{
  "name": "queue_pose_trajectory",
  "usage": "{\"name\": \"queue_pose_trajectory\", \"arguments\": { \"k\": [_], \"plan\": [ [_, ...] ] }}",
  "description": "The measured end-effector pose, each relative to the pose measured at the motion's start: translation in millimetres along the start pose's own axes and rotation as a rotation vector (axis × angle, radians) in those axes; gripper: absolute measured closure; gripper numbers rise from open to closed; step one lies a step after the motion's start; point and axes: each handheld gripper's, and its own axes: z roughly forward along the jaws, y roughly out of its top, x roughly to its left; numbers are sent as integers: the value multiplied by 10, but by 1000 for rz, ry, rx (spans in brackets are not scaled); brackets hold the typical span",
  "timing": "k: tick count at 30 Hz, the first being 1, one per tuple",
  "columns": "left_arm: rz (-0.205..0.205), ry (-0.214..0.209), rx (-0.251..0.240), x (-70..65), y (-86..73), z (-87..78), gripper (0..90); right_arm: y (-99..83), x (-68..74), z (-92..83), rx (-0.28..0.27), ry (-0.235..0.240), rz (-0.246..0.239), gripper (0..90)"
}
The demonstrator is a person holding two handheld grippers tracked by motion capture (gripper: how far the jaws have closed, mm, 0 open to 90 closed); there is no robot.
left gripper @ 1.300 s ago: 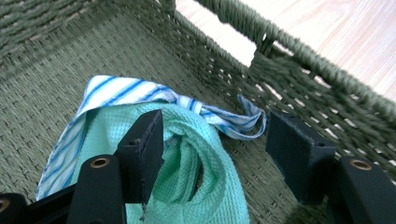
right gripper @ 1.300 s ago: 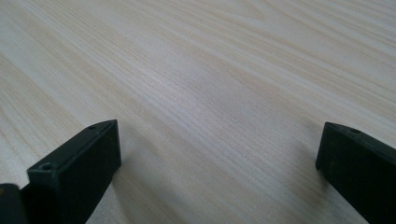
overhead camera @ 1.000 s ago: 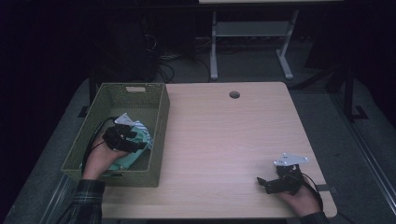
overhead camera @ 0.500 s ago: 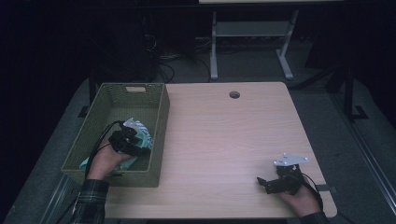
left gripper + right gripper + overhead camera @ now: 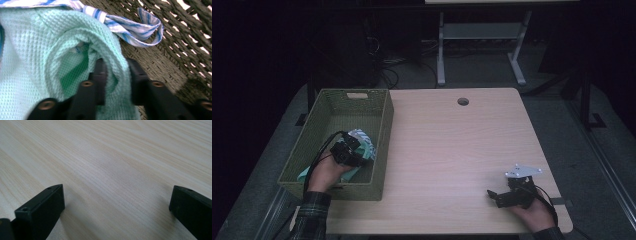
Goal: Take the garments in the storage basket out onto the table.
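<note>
The left hand-held gripper is seen from above inside the green woven basket, which stands on the left part of the wooden surface. Its jaws have just been closing, and in the left gripper view they are pinched on a raised fold of the mint green cloth; the fold passes between the two black jaws and is pressed from both sides. The left hand-held gripper is thus closed on that cloth. The mint green cloth lies at the near end of the basket's floor, partly under the left hand. A blue-and-white striped cloth lies just beyond the green one, touching it, with a loose loop resting against the basket's woven wall. From above, the striped cloth is seen close to the basket's right wall.

The right hand-held gripper is held low at the near right corner of the surface, well apart from the basket, in the right hand. In the right gripper view the right hand-held gripper is shown with its jaws spread wide, nothing between them, above bare wood grain. A round hole is seen near the far edge of the surface.
</note>
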Motion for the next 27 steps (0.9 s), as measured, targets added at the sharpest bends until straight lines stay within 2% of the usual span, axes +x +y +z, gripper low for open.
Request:
{"name": "queue_pose_trajectory", "arguments": {
  "k": [2,4,5,6,8,9,12,13,15,18,21,27],
  "plan": [
    [-9,7,-5,5,0,-19,819,0,0,1,-1,0,0,0],
    [-41,3,-25,7,-3,-32,843,0,0,1,-1,0,0,0],
    [-36,3,-20,23,-3,-50,847,0,0,1,-1,0,0,0],
    [-51,-1,-33,21,-5,-49,848,0,0,0,0,1,1,0],
    [-43,-7,-30,38,-6,-65,849,0,0,1,-1,0,0,0],
    [-55,-21,-50,50,-11,-85,849,0,0,1,-1,0,1,0],
    [-74,-37,-70,78,-21,-125,851,0,0,0,0,0,0,0],
    [-98,-55,-100,98,-34,-171,851,0,0,1,-1,0,0,0],
    [-102,-68,-125,121,-43,-222,851,0,-2,0,0,-1,-2,0],
    [-109,-62,-150,161,-54,-310,851,0,0,1,-1,-1,0,0],
    [-130,-74,-190,183,-61,-402,851,0,-1,0,0,-1,-1,0],
    [-137,-71,-251,212,-53,-598,851,0,3,-1,2,1,5,0]
  ]
}}
